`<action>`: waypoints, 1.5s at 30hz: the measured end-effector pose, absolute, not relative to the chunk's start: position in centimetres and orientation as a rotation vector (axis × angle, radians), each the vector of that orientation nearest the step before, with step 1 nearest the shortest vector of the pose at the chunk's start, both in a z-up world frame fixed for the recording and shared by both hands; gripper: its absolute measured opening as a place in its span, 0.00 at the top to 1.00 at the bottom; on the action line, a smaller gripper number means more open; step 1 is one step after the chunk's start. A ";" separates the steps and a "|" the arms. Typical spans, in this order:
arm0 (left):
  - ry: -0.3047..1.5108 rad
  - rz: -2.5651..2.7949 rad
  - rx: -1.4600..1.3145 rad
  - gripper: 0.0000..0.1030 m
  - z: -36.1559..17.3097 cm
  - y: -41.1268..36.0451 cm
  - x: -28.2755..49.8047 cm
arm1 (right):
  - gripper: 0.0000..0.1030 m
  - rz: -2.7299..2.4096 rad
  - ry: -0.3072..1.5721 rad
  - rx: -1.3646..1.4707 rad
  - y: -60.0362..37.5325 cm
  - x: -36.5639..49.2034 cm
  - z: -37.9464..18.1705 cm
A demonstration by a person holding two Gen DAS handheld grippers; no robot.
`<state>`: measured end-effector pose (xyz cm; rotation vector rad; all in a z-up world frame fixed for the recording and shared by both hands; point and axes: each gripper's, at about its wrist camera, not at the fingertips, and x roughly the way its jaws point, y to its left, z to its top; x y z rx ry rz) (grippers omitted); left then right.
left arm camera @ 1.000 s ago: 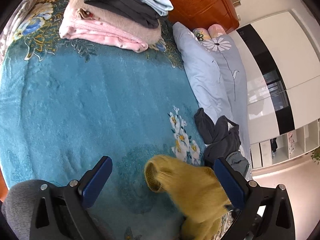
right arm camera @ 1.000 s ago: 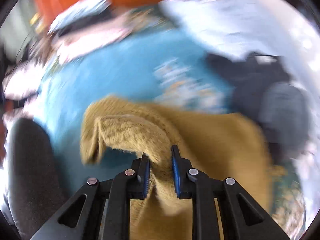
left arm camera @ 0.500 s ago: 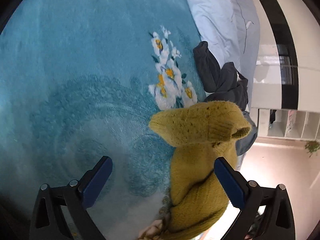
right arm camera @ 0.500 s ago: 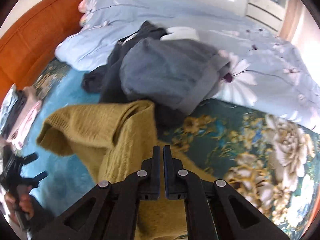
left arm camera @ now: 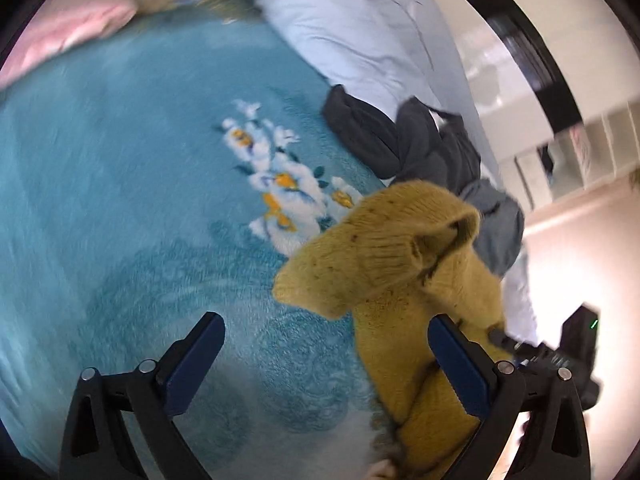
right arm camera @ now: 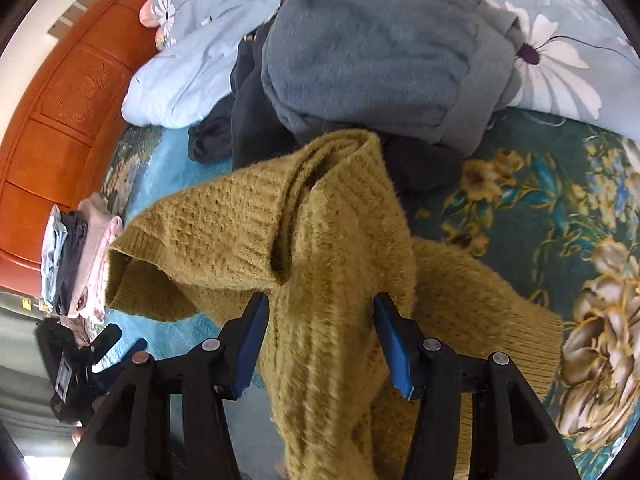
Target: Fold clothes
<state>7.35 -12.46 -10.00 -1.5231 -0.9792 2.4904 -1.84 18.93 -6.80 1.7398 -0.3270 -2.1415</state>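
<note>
A mustard-yellow, fuzzy knitted sweater (right arm camera: 332,264) lies bunched on the bed near its right-hand part, one ribbed sleeve cuff (right arm camera: 132,276) flopped out toward the teal plush floral blanket (left arm camera: 120,184) and its ribbed hem (right arm camera: 528,344) spread on the darker flowered border. In the right wrist view the sweater's body runs up between the blue pads of the right gripper (right arm camera: 320,340), whose jaws stand wide on either side of the knit without pinching it. The left gripper (left arm camera: 324,360) is also spread wide, its right pad close beside the sweater, nothing between the jaws but blanket. Just beyond the sweater sits a heap of dark grey and slate-blue fleece garments (right arm camera: 380,60), touching its far fold. Behind that lies a pale blue quilt with daisy print (right arm camera: 560,60). The blanket to the left of the sweater is open and flat. A stack of folded pink, grey and light blue clothes (right arm camera: 76,260) rests well apart, by the orange-brown wooden headboard (right arm camera: 60,120).
</note>
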 end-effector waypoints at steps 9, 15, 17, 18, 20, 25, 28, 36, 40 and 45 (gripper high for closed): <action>-0.659 2.557 -1.587 0.36 -10.4 -11.4 3.5 | 0.46 -2.144 -0.181 1.757 16.1 -2.3 -7.7; -0.696 2.572 -1.617 0.87 -10.2 -11.8 3.9 | 0.77 -2.186 -0.124 1.757 15.2 -1.7 -6.9; -0.708 2.591 -1.606 0.89 -9.8 -12.0 4.3 | 0.86 -2.216 -0.082 1.736 15.1 -1.4 -6.0; -0.713 2.614 -1.580 0.89 -9.1 -12.2 4.6 | 0.86 -2.234 -0.075 1.713 15.1 -1.2 -5.3; -0.721 2.666 -1.511 0.90 -7.3 -12.7 5.5 | 0.87 -2.265 -0.086 1.655 15.2 -0.7 -3.8; -0.725 2.818 -1.257 0.90 -0.1 -14.9 8.1 | 0.88 -2.355 -0.102 1.422 15.3 1.4 2.9; -0.724 2.899 -1.096 0.90 4.3 -16.2 9.8 | 0.88 -2.391 -0.110 1.264 14.6 2.8 7.2; -0.627 3.102 -0.759 0.91 14.9 -19.5 16.4 | 0.88 -2.358 -0.148 0.935 13.1 8.5 16.1; -0.528 3.188 -0.638 0.91 19.7 -20.7 20.0 | 0.88 -2.271 -0.188 0.901 12.6 11.3 17.5; -0.403 3.204 -0.560 0.91 24.5 -20.6 21.0 | 0.88 -2.141 -0.290 0.894 14.2 14.2 19.0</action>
